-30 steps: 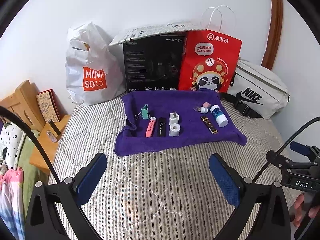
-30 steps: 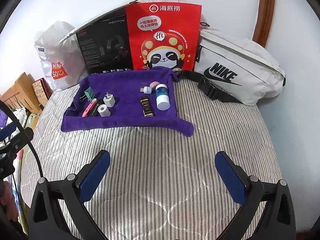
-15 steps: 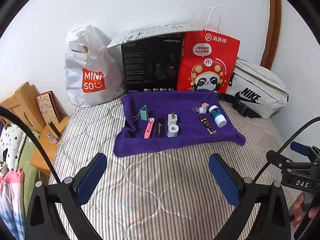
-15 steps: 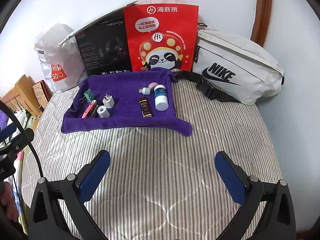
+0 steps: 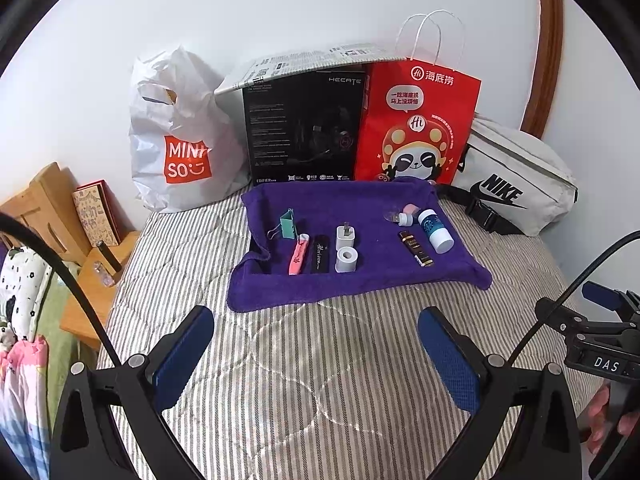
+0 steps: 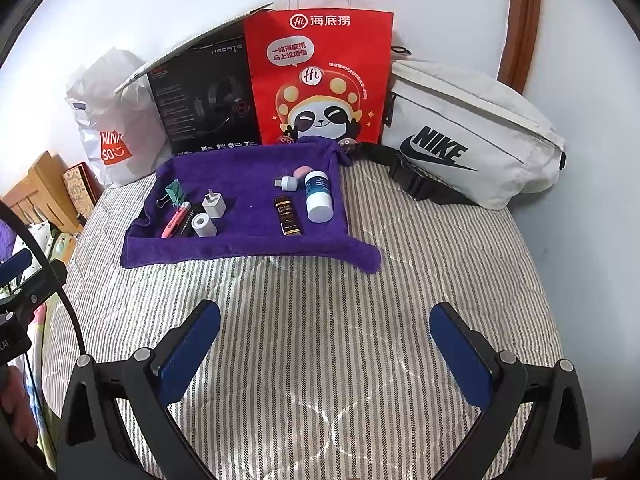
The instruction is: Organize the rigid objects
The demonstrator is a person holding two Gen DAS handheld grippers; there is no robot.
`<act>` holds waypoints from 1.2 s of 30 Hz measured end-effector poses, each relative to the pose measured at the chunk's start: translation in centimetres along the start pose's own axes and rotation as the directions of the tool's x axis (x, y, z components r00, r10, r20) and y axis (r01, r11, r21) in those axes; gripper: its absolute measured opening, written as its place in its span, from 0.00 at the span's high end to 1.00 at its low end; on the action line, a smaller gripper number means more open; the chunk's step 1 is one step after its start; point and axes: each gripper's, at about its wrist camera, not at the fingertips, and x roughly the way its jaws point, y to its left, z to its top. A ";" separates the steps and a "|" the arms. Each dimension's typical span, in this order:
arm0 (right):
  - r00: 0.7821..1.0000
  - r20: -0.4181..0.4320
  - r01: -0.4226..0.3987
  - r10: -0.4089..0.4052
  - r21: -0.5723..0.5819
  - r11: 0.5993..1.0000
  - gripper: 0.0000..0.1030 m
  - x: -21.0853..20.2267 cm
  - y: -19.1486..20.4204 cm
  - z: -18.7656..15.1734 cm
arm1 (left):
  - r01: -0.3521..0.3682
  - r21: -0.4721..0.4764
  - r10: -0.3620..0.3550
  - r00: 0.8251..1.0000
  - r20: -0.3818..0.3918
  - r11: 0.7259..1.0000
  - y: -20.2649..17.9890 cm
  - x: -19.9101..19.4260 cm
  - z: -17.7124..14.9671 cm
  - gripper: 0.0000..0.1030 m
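Striped bedding [image 5: 320,360] under purple towel [image 5: 360,276]; both hand-held grippers [image 5: 316,344] [image 6: 326,340] spread, empty.

— What is laid on the towel [image 5: 360,280]?

— At the left, a binder clip [image 5: 289,225] is set farthest, with a nail clipper [image 5: 298,255] and a flat case [image 5: 320,254] nearer; a charger plug [image 5: 345,236] is placed behind a tape roll [image 5: 346,260].

— And at the right?

— A small box [image 5: 416,248] is laid left of a bottle [image 5: 435,230]. The bags are stood behind the towel.
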 end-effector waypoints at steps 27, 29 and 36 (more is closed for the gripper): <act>1.000 -0.001 0.007 -0.007 -0.006 1.000 0.00 0.0 0.2 0.0 | -0.002 -0.004 0.002 1.000 0.002 1.000 0.1 0.0 -0.1 0.00; 1.000 -0.002 0.004 -0.004 -0.008 1.000 0.00 0.0 0.2 0.1 | -0.003 -0.004 0.003 1.000 0.000 1.000 0.2 0.0 0.0 0.00; 1.000 -0.002 0.005 -0.005 -0.010 1.000 0.00 0.0 0.2 0.2 | -0.003 -0.003 0.003 1.000 0.001 1.000 0.2 0.2 -0.2 0.00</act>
